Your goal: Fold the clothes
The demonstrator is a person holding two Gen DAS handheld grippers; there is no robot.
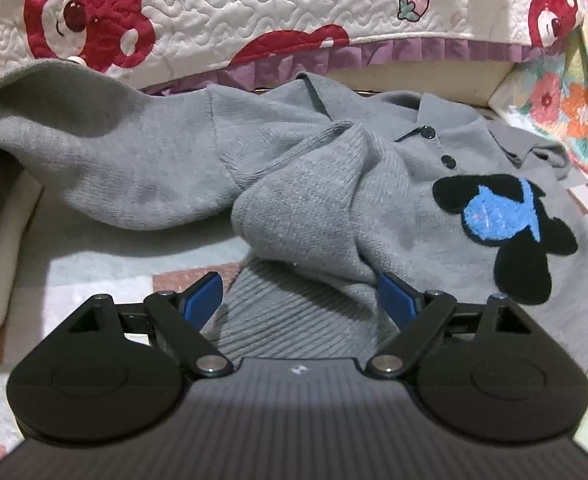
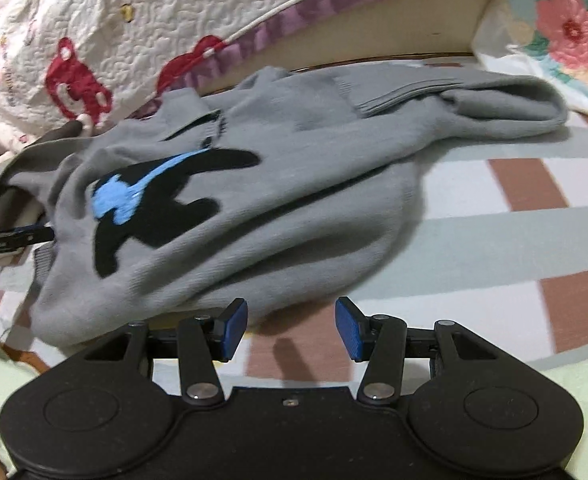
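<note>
Spreading wide, the left gripper (image 1: 298, 296) has its blue-padded jaws parted around the ribbed hem of the grey knitted polo sweater (image 1: 318, 216), the pads on either side of the cloth and not pressing it. The right gripper (image 2: 291, 328) also stands with jaws apart and nothing between them, just at the sweater's near edge (image 2: 254, 240). The sweater lies crumpled on a bedspread with pale green and brown checks (image 2: 514, 232), its black and blue animal patch (image 1: 506, 224) facing up, two dark buttons (image 1: 438, 148) at the collar, one sleeve (image 1: 94, 148) flung out to the side. Behind it hangs a white quilted cover printed with red bears (image 1: 214, 12), and a flowered quilt (image 2: 566, 28) sits beside that
</note>
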